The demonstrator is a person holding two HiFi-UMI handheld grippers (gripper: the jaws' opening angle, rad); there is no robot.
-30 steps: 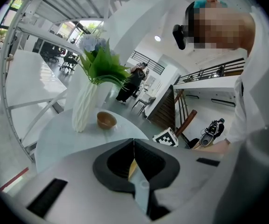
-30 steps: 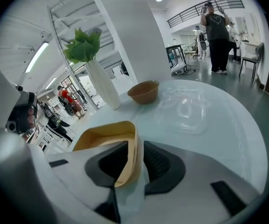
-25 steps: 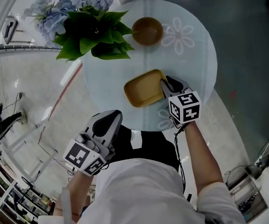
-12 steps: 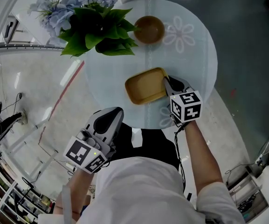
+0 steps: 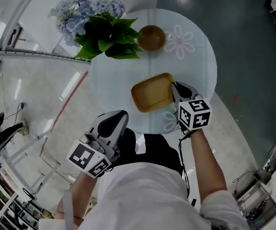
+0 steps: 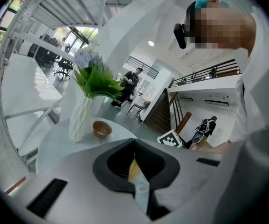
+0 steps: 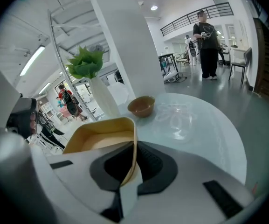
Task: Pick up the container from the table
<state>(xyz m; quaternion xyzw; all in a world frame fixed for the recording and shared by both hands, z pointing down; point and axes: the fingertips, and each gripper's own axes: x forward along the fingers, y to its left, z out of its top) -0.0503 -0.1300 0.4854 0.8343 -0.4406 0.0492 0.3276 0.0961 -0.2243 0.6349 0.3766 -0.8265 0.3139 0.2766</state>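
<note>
Currently, table: round pale translucent table [image 5: 200, 75] with white flower outlines printed on its top, standing on a light floor that turns dark grey on the right.
Flowers: bunch of blue flowers and broad green leaves [image 5: 102, 28] in a white ribbed vase [image 6: 79, 118], upright at the far left edge of the table.
Container: shallow yellow rectangular plastic container [image 5: 152, 95] with rounded corners, open side up and empty, over the near part of the table. Whether its base touches the top cannot be told.
Right gripper: grey two-jaw right gripper [image 5: 174, 87] with a marker cube, placed at the container's right short wall. Its jaws have just been closing. They clamp that thin wall, one jaw inside the container and one outside, as the right gripper view [image 7: 134, 148] shows.
Left gripper: matching grey left gripper [image 5: 115, 116], held off the table's near left edge, over the floor, well apart from the container. Jaws are together, with nothing between them.
Bowl: small round brown bowl [image 5: 151, 37] on the far side of the table, just beside the leaves, well apart from the container.
</note>
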